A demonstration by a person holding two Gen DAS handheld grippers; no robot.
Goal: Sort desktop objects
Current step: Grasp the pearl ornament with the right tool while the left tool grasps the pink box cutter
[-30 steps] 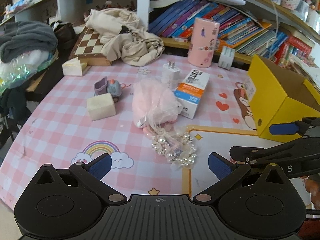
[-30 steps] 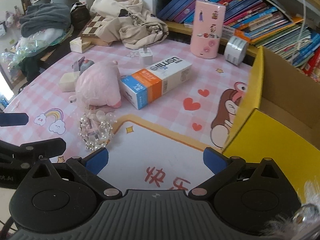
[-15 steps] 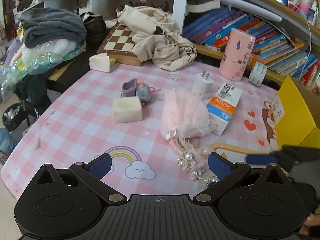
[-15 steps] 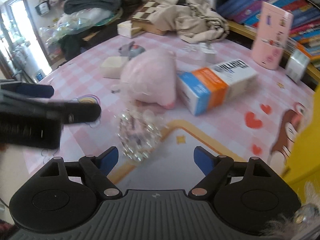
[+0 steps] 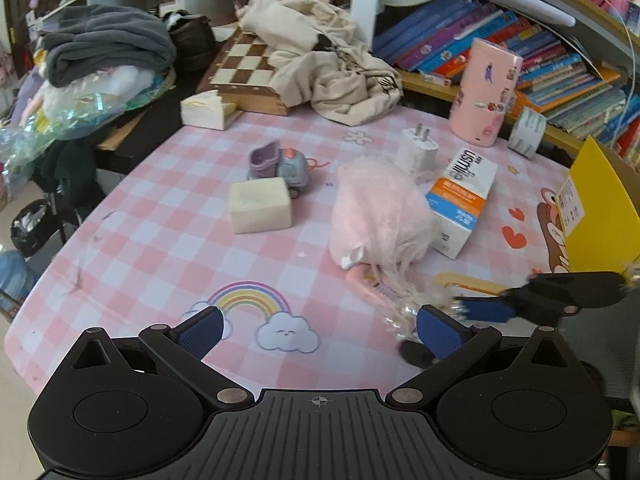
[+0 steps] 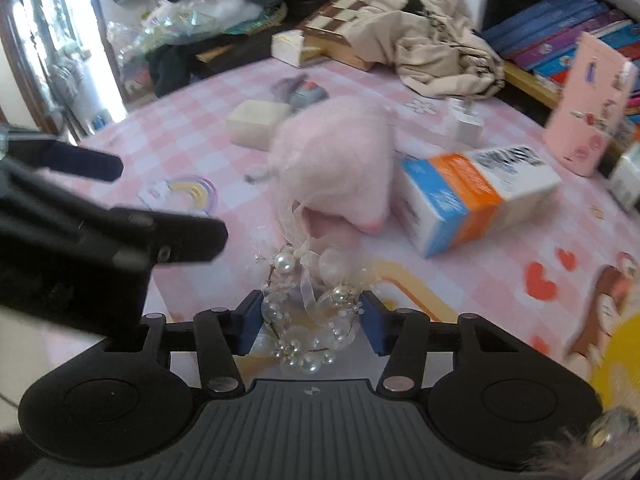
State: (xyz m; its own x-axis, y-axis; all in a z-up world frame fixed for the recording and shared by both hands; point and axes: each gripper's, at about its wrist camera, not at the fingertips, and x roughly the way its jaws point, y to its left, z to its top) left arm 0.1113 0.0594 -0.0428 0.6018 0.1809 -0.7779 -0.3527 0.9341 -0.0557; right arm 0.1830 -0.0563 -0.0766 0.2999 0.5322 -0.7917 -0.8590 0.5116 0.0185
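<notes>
On a desk covered with a pink checked cloth, the right hand-held gripper had its two blue pads narrowed around a pearl and ribbon hairpiece, one pad at each side of it and apparently touching. The hairpiece lay near the desk's front edge, just in front of a fluffy pink plush toy.

The left hand-held gripper hovered over a rainbow-and-cloud print with its pads spread wide and nothing between them.

Touching the plush toy's right side lay a white, orange and blue carton. Behind the carton sat a white plug adapter, and farther back stood a tall pink case before a shelf of books. Left of the plush toy were a cream foam block and, just behind it, a small purple and grey toy truck. A yellow cardboard box stood at the right edge. At the back lay a chessboard under crumpled beige cloth.
</notes>
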